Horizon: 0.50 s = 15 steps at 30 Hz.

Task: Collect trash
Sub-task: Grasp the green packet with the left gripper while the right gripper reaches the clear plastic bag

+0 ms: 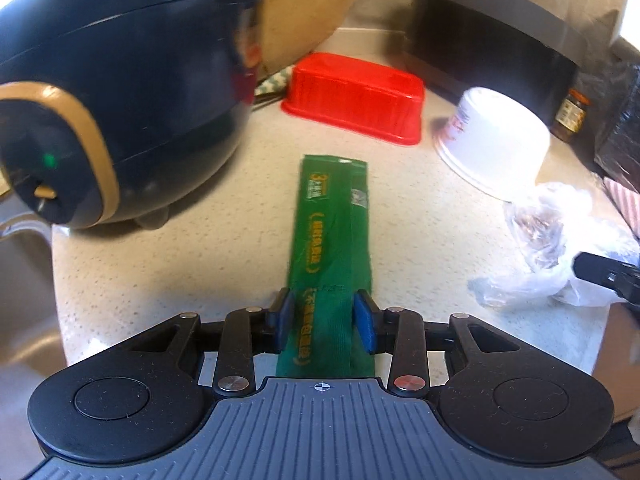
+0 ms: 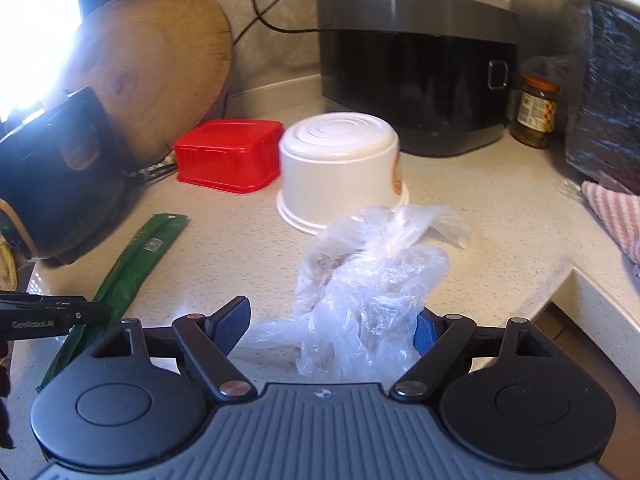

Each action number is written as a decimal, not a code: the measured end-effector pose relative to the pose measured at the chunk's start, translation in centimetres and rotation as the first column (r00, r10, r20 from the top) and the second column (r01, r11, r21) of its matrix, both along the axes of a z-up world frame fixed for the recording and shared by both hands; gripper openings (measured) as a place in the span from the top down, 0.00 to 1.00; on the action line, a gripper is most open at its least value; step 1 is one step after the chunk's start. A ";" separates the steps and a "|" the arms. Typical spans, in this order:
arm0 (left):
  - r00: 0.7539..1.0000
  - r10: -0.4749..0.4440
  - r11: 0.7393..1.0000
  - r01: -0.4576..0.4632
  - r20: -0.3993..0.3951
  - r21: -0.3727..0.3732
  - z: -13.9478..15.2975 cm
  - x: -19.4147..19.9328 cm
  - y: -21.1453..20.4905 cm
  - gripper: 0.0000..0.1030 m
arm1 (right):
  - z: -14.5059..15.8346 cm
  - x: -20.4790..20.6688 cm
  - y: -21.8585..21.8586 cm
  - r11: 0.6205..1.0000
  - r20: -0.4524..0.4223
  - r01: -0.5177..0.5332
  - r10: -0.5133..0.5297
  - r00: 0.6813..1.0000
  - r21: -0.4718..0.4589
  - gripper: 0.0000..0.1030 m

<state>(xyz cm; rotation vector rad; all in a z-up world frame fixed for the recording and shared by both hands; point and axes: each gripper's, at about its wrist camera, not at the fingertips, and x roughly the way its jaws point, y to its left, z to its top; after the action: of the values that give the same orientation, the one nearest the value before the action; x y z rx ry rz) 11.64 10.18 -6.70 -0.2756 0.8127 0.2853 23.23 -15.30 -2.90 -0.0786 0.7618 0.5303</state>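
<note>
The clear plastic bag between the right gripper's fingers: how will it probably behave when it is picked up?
The clear plastic bag looks thin and crumpled, so it will probably flop and squash flat when gripped. It seems very light. Its glossy film may slip, so the right gripper, now open, likely must close far.

We see a pale speckled countertop [image 2: 480,216] | on it: green wrapper [image 1: 332,240] lying flat, crumpled clear plastic bag [image 2: 360,292], upturned white bowl [image 2: 340,168], upturned red tub [image 2: 228,156], dark cooker [image 1: 128,92], grey appliance [image 2: 416,80], jar [image 2: 534,116], striped cloth [image 2: 612,216].
</note>
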 end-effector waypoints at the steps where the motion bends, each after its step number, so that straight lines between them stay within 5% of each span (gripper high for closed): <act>1: 1.000 0.009 1.000 -0.009 -0.004 0.002 -0.1 0.1 0.1 0.57 | 0.2 -0.2 0.1 1.000 0.005 -0.007 0.007 1.000 0.001 0.21; 15: 1.000 -0.017 0.999 0.017 -0.017 0.036 -0.9 2.5 -0.4 0.53 | -0.3 -1.5 -2.5 0.999 -0.003 0.049 -0.049 0.999 -0.003 0.20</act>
<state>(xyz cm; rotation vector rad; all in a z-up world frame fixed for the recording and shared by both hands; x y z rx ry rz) 14.13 9.79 -7.59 -0.2323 0.8254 0.2866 21.73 -17.79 -3.18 -0.0615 0.7660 0.4826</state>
